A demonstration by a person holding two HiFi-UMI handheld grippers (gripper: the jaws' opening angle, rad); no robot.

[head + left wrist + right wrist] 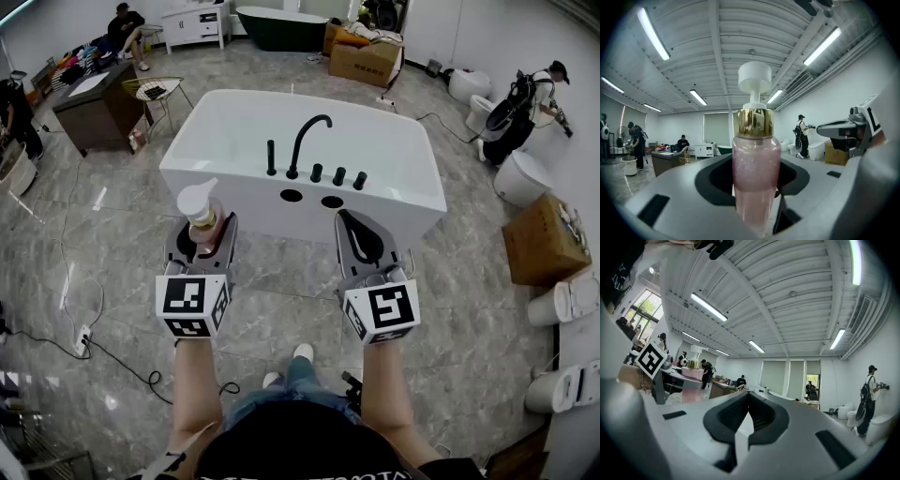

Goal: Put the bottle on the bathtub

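Observation:
A pink pump bottle (202,217) with a gold collar and white pump head stands upright in my left gripper (202,236), which is shut on it. In the left gripper view the bottle (756,173) fills the middle between the jaws. The white bathtub (234,127) with a black faucet (306,141) lies just ahead of both grippers. My right gripper (359,241) is held level beside the left one, near the tub's front wall. Its jaws are shut with nothing between them, and the same gripper (749,420) shows only ceiling and room beyond.
A dark cabinet (94,105) and a small round table (155,91) stand left of the tub. Cardboard boxes (544,239) and toilets (521,175) line the right side. Cables (112,356) run over the grey floor at left. People are at the room's edges.

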